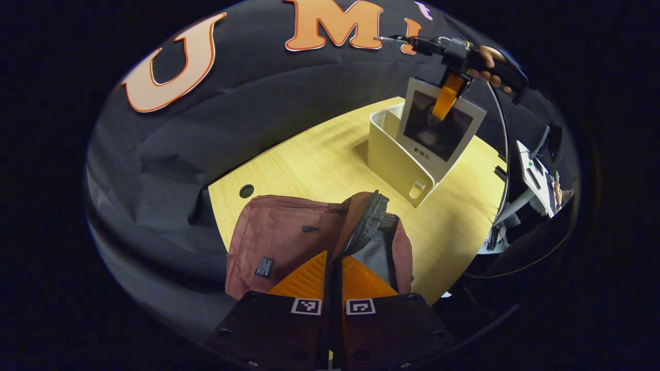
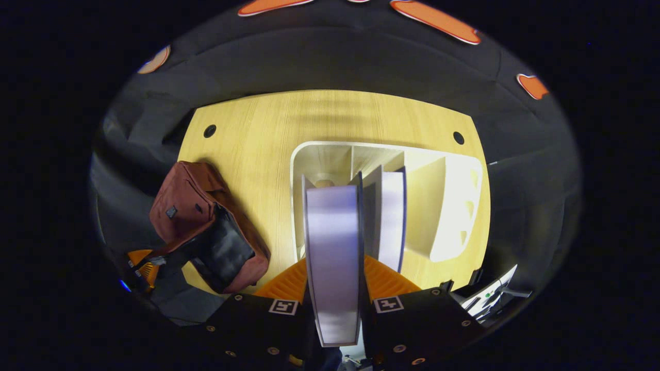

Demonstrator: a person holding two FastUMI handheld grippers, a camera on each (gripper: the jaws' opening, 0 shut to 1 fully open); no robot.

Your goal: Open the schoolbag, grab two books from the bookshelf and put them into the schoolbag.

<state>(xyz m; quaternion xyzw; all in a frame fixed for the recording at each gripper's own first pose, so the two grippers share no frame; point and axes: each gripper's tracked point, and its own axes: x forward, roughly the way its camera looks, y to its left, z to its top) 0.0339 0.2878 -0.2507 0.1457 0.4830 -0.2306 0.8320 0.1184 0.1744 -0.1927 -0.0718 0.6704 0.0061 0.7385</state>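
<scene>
Right gripper (image 2: 334,288) clamped on a book (image 2: 334,257) held above the bookshelf (image 2: 454,206), second book (image 2: 390,221) lodged in a slot just beside, left gripper (image 1: 332,268) pinched on the open schoolbag (image 1: 278,237) flap, schoolbag laid on the table (image 1: 319,159) well apart from the bookshelf.

My left gripper view sat close over the schoolbag (image 1: 289,242), facing the bookshelf (image 1: 397,159); right gripper view looked down, probably steeply; both shared the table (image 2: 268,144).
</scene>
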